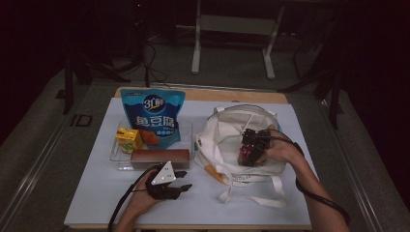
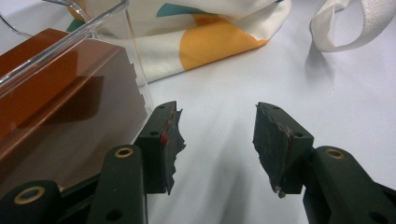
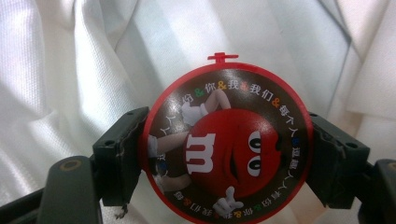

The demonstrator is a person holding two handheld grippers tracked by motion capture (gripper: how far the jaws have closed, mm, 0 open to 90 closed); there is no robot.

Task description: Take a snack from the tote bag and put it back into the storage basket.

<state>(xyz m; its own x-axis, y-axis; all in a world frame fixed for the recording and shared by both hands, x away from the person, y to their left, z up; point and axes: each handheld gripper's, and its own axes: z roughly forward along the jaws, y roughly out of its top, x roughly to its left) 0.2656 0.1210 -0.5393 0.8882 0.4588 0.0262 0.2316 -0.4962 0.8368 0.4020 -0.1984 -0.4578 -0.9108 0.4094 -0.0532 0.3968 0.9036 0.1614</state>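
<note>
My right gripper [image 1: 250, 153] is inside the mouth of a white tote bag [image 1: 227, 125], shut on a round red candy tub [image 3: 227, 150] with a cartoon face on its lid. In the right gripper view the tub sits pressed between both jaws, with white bag cloth [image 3: 74, 60] behind it. My left gripper [image 1: 184, 181] rests low on the white table just in front of a clear tray [image 1: 116, 153], open, with nothing between its fingers. In the left gripper view a brown box [image 2: 56, 107] lies behind the tray's clear wall [image 2: 84, 32], left of my left gripper [image 2: 217, 140].
The clear tray also holds a blue snack pouch [image 1: 153, 117] and a yellow juice carton [image 1: 128, 138] beside the brown box [image 1: 159, 156]. The bag's straps [image 1: 251, 193] trail toward the table's front edge. A metal stand [image 1: 232, 34] is on the floor beyond.
</note>
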